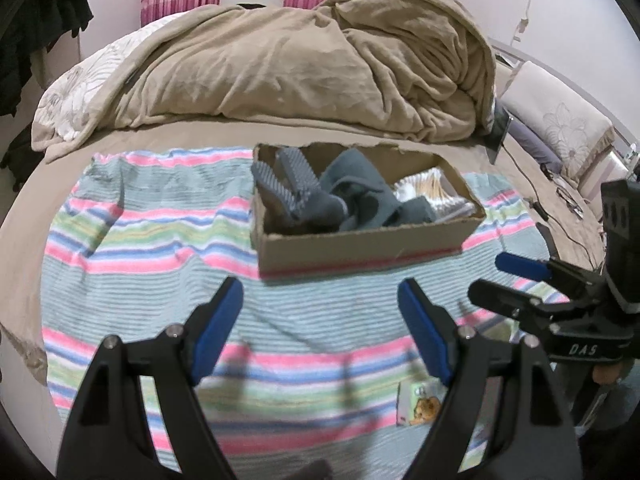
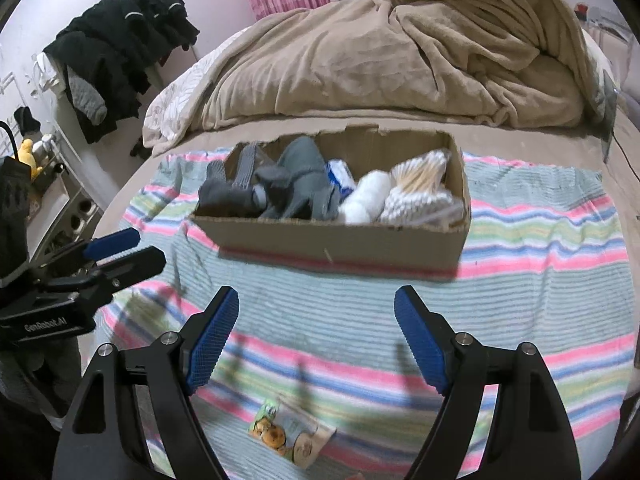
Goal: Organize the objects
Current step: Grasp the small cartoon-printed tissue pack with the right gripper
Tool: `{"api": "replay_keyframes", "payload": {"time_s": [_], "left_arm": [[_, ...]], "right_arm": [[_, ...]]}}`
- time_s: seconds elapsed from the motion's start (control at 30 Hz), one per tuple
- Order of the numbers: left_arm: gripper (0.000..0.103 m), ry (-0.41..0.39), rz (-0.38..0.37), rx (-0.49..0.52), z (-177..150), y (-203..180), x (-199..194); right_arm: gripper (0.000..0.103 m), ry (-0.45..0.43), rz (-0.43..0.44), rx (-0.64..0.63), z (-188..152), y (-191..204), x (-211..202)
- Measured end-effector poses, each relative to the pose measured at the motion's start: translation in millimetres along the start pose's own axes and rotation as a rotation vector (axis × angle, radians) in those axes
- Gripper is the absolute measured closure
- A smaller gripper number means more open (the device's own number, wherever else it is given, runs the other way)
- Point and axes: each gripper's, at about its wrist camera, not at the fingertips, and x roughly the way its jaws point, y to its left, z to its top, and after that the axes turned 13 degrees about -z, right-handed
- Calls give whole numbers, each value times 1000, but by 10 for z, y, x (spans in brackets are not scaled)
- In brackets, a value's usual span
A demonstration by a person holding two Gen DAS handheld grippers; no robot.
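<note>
Holding both grippers spread, nothing between the pads. Right gripper (image 2: 316,340) hangs over the striped towel (image 2: 540,280), and the small printed packet (image 2: 292,436) lies on the towel just below and between its fingers. Left gripper (image 1: 320,332) hangs over the same towel, and the packet (image 1: 418,404) sits under its right-side finger, partly hidden.

My read: packet is the last loose item, so the step in hand is picking it up and dropping it in the cardboard box (image 2: 340,248), which sits further up the towel, well apart from the packet.

How I'd do it well:
- Use the right gripper, it's already centred on it.
- Packet is flat and lies at an angle, so turn the wrist to close across the narrow side.
- Come down steep and pinch an edge. Towel is soft, so the pads may snag cloth.
- Keep the left gripper off to the side, they're close.
- Drop it near the box middle, where there looks to be a gap.

Counts:
- 1 box
- 1 loose packet
- 1 towel
- grey socks (image 2: 296,188) in a heap, number unclear
- 1 white roll (image 2: 366,196)
- 1 bundle of cotton swabs (image 2: 420,184)
- 1 blue-white pack (image 2: 340,174), mostly buried
</note>
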Motion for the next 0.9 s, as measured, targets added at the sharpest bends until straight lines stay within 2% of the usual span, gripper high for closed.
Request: {"api": "replay_keyframes", "payload": {"time_s": [0.43,0.9], "left_arm": [[22,38,-10,-30,-397,1,-100],[22,96,-36,-55,-769,14,-48]], "right_arm": [[20,101,-22,0,-466,137,40],[20,229,-4,-7,-906,243,214]]}}
